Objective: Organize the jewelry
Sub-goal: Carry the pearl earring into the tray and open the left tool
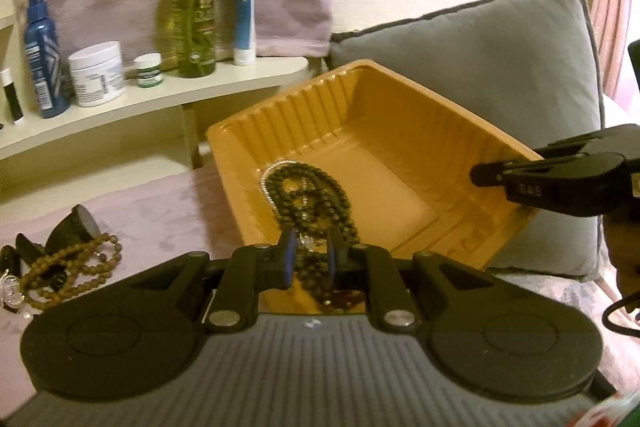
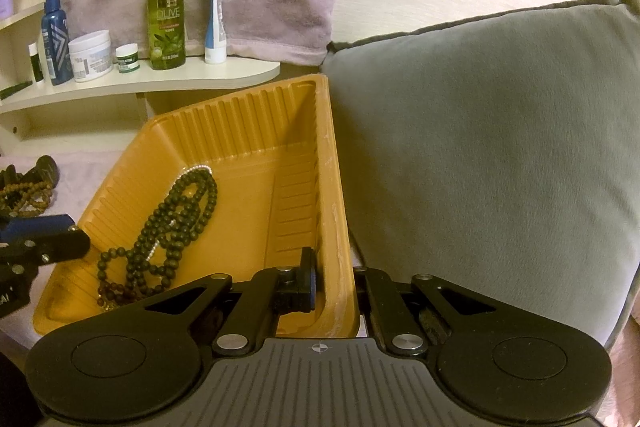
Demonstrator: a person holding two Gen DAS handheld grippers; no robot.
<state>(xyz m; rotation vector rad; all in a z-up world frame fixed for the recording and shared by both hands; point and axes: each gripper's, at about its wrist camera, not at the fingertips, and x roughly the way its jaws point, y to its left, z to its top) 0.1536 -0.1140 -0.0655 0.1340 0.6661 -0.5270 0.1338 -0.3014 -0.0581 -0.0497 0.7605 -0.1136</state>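
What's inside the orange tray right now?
Inside the orange tray: a dark green bead necklace heaped with a thin silver chain and some reddish beads. The right gripper clamps the tray wall. Anything beneath the heap is hidden.

We see a bed (image 1: 168, 211) under a pale lilac cover. On it lie an orange tray (image 2: 256, 131), tilted, with its far edge against a grey cushion (image 2: 480, 147) that also rests on the bed. Left of the tray we find a heap of brown beads (image 1: 76, 267) tangled with dark small items and a silvery piece. Behind the bed a cream shelf (image 2: 168, 83) carries a blue bottle (image 2: 56, 43), a white jar (image 2: 90, 55), a small jar (image 2: 128, 58), a green spray bottle (image 2: 166, 11) and a tube (image 2: 216, 15).
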